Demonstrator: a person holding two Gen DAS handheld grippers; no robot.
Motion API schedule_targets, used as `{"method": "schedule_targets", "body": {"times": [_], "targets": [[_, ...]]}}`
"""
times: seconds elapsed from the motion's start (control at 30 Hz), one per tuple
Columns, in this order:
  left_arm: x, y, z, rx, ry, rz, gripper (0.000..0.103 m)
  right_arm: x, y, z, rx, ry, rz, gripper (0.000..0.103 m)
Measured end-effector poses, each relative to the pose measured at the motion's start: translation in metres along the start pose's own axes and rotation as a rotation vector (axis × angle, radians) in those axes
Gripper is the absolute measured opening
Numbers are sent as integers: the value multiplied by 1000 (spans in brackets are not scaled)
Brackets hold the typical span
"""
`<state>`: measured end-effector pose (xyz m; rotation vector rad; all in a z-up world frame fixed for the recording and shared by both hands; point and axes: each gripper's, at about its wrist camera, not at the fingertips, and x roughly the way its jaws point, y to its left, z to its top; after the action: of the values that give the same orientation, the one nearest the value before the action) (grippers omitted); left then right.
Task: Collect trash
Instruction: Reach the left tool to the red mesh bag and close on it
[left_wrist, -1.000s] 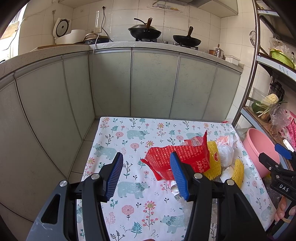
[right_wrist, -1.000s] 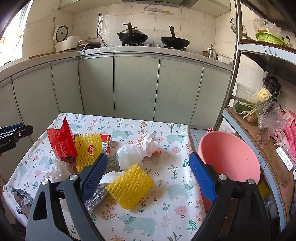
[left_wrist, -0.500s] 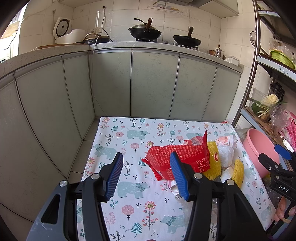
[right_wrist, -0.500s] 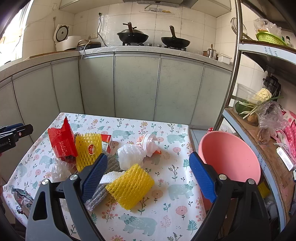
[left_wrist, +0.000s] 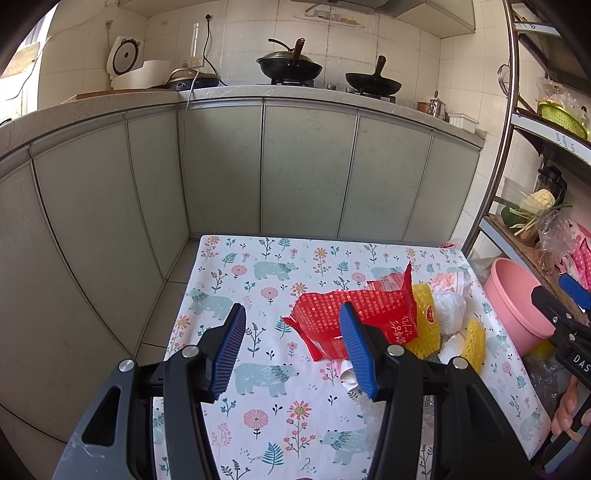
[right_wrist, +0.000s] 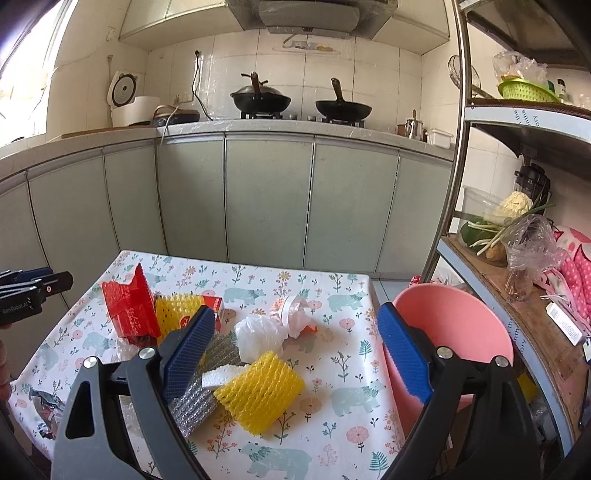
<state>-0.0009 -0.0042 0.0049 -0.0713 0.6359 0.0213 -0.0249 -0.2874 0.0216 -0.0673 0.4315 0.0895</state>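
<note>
Trash lies in a heap on a table with a floral bear cloth (left_wrist: 258, 280) (right_wrist: 343, 288). A torn red wrapper (left_wrist: 354, 314) (right_wrist: 127, 306) stands at the heap's left. Two yellow foam nets (right_wrist: 258, 391) (right_wrist: 173, 314), a white plastic bag (right_wrist: 258, 332), white foam (right_wrist: 221, 376) and a silvery pad (right_wrist: 207, 387) lie beside it. My left gripper (left_wrist: 291, 347) hovers open over the cloth, its right finger in front of the red wrapper. My right gripper (right_wrist: 295, 350) stands open above the near yellow net, holding nothing. A pink bucket (right_wrist: 450, 325) (left_wrist: 513, 302) stands off the table's right edge.
Grey-green kitchen cabinets (left_wrist: 306, 173) run behind and left of the table, with woks (right_wrist: 260, 99) on the counter. A metal shelf rack (right_wrist: 517, 258) with vegetables and bags stands at the right. Crumpled foil (right_wrist: 44, 406) lies at the cloth's near left corner.
The right wrist view has tilted up a little, so the table and trash sit lower in it. The left gripper has not moved. Both stay open.
</note>
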Motion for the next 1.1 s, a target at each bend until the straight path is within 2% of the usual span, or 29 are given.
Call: {"method": "schedule_targets", "body": {"times": [0.23, 0.87, 1.1], "targets": [[-2, 2, 2, 1, -3, -1, 53, -9, -3, 5, 10, -60, -13, 90], [-9, 6, 4, -1, -11, -4, 53, -8, -2, 2, 9, -41, -14, 90], [-9, 11, 0, 8, -12, -62, 53, -4, -5, -2, 7, -15, -14, 90]]}}
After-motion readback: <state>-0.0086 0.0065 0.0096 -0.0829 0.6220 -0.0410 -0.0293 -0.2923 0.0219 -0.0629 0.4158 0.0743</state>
